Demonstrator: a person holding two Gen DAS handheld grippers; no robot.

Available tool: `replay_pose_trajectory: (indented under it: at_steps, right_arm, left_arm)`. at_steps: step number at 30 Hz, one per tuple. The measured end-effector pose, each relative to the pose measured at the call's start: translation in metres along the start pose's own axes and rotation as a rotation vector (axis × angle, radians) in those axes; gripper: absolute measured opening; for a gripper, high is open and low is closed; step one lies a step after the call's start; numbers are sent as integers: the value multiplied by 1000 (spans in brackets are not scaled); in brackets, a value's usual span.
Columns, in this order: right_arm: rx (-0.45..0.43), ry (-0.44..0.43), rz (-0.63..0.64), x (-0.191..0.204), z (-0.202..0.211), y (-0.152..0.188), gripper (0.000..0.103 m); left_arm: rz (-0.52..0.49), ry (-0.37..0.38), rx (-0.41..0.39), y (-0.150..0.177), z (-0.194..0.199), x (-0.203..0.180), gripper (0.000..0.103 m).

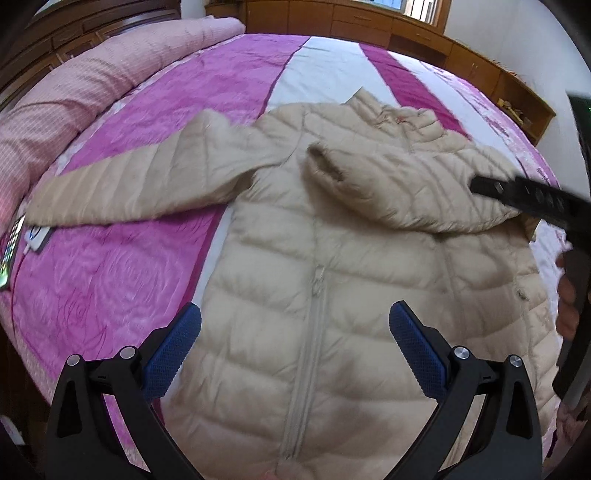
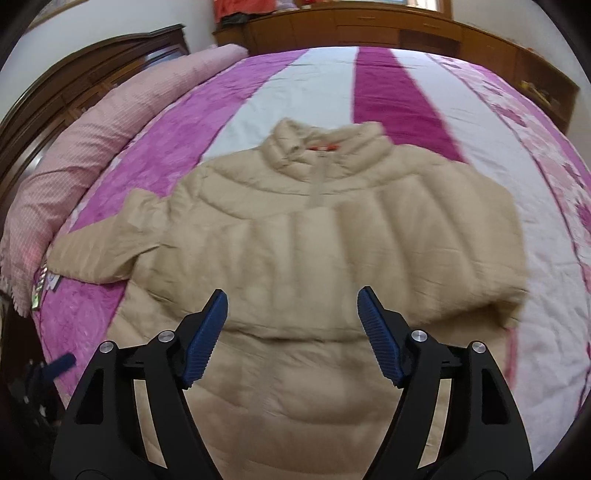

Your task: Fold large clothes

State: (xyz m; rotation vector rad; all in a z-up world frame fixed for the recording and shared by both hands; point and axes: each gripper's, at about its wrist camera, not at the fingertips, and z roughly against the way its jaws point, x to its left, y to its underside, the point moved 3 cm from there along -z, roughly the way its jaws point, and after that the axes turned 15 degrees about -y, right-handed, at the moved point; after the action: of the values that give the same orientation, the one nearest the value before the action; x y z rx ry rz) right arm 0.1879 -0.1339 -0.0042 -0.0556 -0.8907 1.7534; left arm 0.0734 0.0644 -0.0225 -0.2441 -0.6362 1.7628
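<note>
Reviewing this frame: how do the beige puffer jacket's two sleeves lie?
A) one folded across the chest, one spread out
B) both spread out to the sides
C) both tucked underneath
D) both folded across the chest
A: one sleeve lies across the jacket chest, while the other sleeve stretches out over the bedspread.

Jacket (image 1: 332, 266) lies flat on the bedspread (image 1: 110, 280), front up, collar (image 2: 325, 142) at the far end; one sleeve (image 1: 122, 188) stretches out to the left, its cuff beside a phone (image 1: 9, 254) at the left bed edge; other sleeve (image 1: 399, 184) lies folded across the chest; rolled quilt (image 1: 74, 92) runs along the bed's left side; cabinets (image 1: 369, 22) stand behind the bed; left gripper (image 1: 295, 336) over the hem, right gripper (image 2: 291, 332) over the folded sleeve.
</note>
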Motion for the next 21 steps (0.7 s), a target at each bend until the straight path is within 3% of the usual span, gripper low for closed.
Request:
replay_pose_trajectory:
  at_steps: [10,21]
  right_arm:
    - [-39,107,-75,-64,44,17,74]
    - [-58,174,-152,-111,63,31,74]
  left_arm:
    - [0,44,-63,-47,-9,-23,98]
    - [-33,58,-70,-75,-45,-57,95]
